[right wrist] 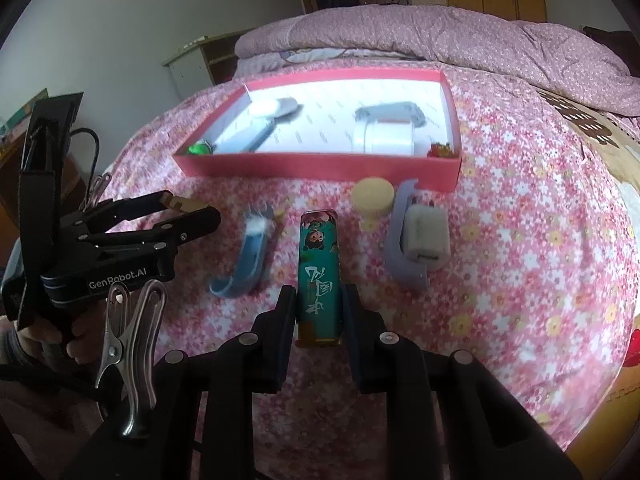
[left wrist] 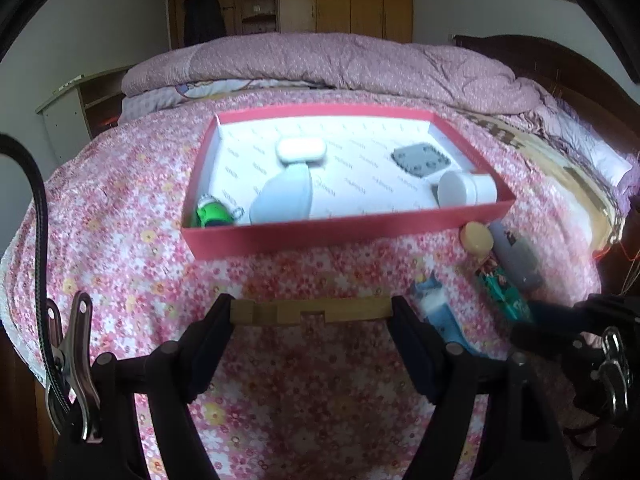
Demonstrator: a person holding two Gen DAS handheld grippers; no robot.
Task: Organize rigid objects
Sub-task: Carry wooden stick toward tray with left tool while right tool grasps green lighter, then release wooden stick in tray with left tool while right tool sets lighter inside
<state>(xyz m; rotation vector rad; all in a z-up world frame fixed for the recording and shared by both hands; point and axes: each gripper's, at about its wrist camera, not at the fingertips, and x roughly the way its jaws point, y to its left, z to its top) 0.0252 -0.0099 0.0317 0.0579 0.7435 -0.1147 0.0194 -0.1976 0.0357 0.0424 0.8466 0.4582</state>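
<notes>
2 grippers loaded, wooden block (left wrist: 310, 312), teal tin (right wrist: 319, 276)

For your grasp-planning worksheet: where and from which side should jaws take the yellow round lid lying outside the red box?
Grip the yellow round lid across its short curved side wall, coming from above. It lies flat on the bedspread, free on the near side.

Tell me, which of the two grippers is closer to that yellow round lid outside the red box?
Right. The right gripper, clamping the teal tin, sits just before the yellow lid; the left gripper, holding a wooden piece, is farther left.
</notes>
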